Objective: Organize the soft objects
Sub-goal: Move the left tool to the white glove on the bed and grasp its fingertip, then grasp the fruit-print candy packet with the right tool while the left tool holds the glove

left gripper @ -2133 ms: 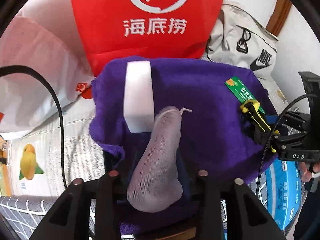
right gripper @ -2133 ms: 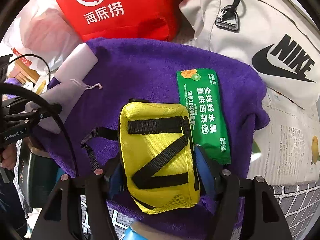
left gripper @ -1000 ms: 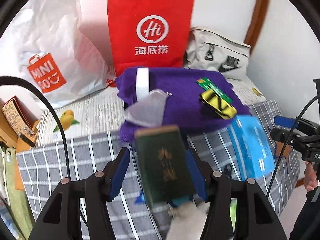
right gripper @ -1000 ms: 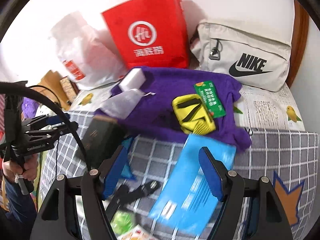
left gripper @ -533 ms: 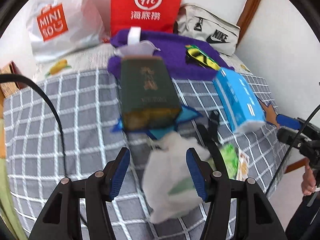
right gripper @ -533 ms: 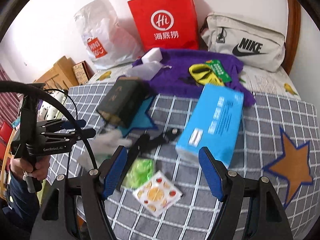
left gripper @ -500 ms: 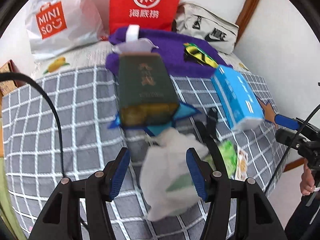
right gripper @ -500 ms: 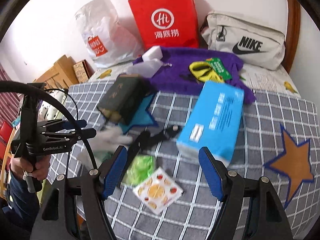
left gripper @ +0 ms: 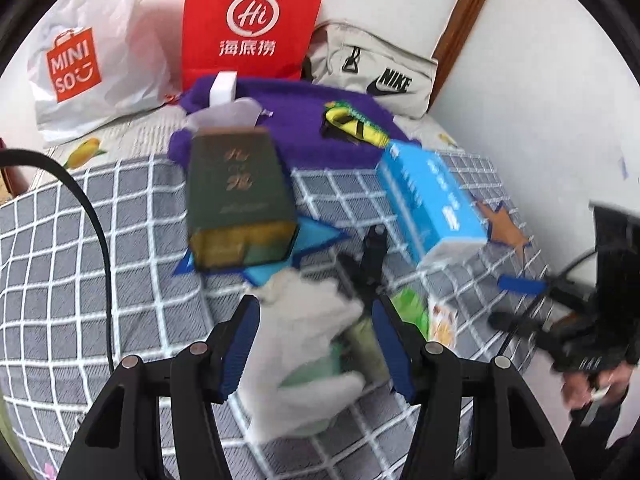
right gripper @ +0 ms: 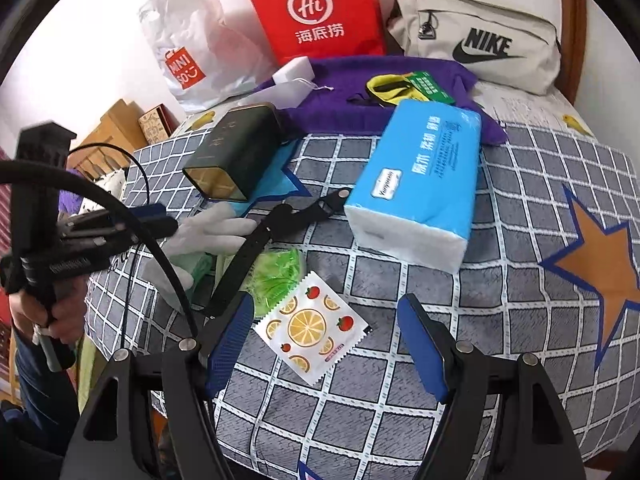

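A white glove lies on the checked bedcover, and my open left gripper hovers with its jaws on either side of it. The glove also shows in the right wrist view. My right gripper is open and empty over a fruit-print sachet. A purple towel at the back carries a white sponge, a mesh pouch, a yellow pouch and a green packet.
A dark green box, a blue tissue pack, a black strap and a green packet lie on the cover. A red bag, a Miniso bag and a Nike bag stand against the wall.
Both grippers pulled back from the purple towel, leaving the mesh pouch and yellow pouch on it. The left gripper has come down around the white glove; the right has lowered over the sachet.
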A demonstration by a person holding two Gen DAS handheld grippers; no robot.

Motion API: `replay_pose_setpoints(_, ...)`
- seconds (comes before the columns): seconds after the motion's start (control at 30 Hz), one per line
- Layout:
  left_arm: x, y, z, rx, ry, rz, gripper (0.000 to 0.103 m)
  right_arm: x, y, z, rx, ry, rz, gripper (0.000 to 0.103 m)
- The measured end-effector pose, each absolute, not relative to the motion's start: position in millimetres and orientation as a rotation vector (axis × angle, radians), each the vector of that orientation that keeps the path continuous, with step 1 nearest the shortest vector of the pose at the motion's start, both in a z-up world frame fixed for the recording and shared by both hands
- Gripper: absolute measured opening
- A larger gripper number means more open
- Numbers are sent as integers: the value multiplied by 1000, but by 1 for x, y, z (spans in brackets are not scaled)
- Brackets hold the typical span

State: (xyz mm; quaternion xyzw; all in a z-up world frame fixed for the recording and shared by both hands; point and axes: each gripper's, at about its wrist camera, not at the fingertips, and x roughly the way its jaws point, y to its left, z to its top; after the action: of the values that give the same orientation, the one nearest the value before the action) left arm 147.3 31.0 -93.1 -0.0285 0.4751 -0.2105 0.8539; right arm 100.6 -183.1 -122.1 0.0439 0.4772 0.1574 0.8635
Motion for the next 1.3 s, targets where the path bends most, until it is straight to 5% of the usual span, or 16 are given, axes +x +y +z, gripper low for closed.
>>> replay_pose_setpoints(0.23,187,8,-128,-13,1094,-340,55,102,-188,-131,101,1016,317,74)
replay_pose_setpoints(0.3,191,2,-139,2,1119,-347,42,101,-190,-135,91,1024,307,74)
replay_pose_setpoints(0.6,196,-1,-146,39,1094,-325,27,104,-197,-158,92,1075,298,74)
replay_pose_setpoints(1.0,204,9,-158,37,1132,-305,25,106,-189,-163,69,1088,306,74)
replay_pose_setpoints(1.07,203,12,-155,17,1128,-331,19,105,-187,-164,58,1093,304,74)
replay_pose_setpoints(1.3,186,27,-120,-40,1048,-386,18,102,-185,-161,58,1080,286,74)
